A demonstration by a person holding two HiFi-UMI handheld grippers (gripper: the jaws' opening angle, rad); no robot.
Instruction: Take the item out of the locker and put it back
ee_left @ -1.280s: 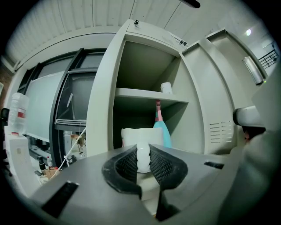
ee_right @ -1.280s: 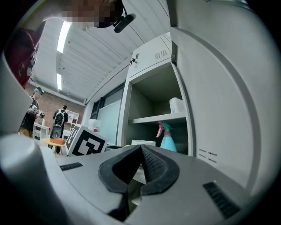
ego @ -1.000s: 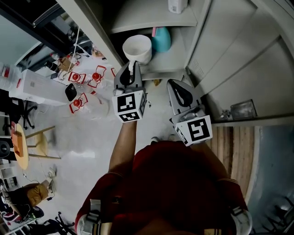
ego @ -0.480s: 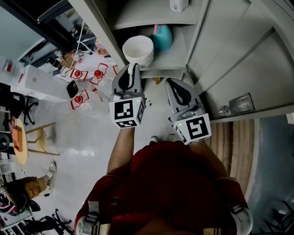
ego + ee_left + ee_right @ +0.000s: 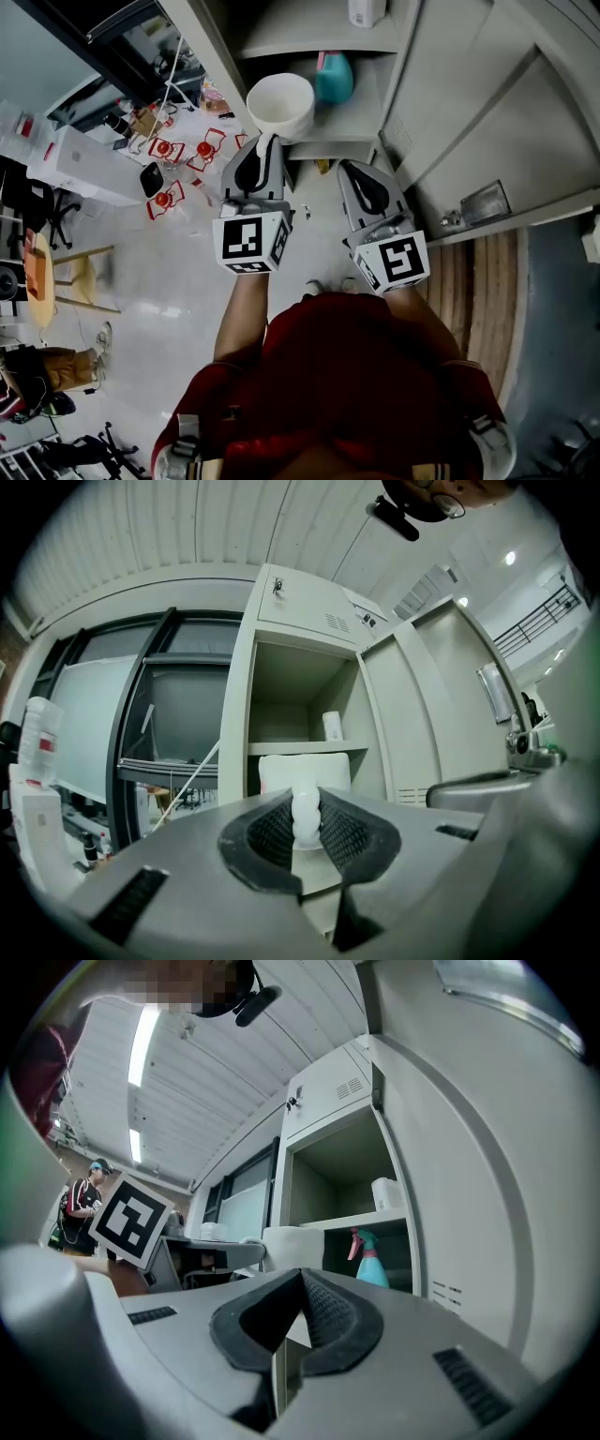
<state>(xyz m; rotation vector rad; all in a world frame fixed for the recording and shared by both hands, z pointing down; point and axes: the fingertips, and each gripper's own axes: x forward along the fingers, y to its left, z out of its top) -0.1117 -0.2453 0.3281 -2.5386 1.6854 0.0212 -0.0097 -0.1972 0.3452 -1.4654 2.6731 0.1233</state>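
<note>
My left gripper [image 5: 264,142] is clamped on the curved handle [image 5: 305,816] of a white ceramic cup [image 5: 279,101]. In the left gripper view the two dark ribbed pads [image 5: 270,834] press on that handle from both sides, and the cup's body rises just behind them at the centre of the frame. In the head view the cup sits at upper centre, at the mouth of the open grey metal locker [image 5: 347,122], over the front edge of the shelf. I cannot tell whether it touches that shelf. Just to its right in that view, further inside the same compartment, stands a teal plastic spray bottle with a pink trigger [image 5: 333,77]. On the shelf above is a small white container [image 5: 366,11], at the top edge of the frame. My right gripper [image 5: 347,171] hangs right of centre, beside the left one and apart from the cup. In the right gripper view its jaws are closed together with nothing between them. The locker door [image 5: 487,112] stands swung open at the upper right.
</note>
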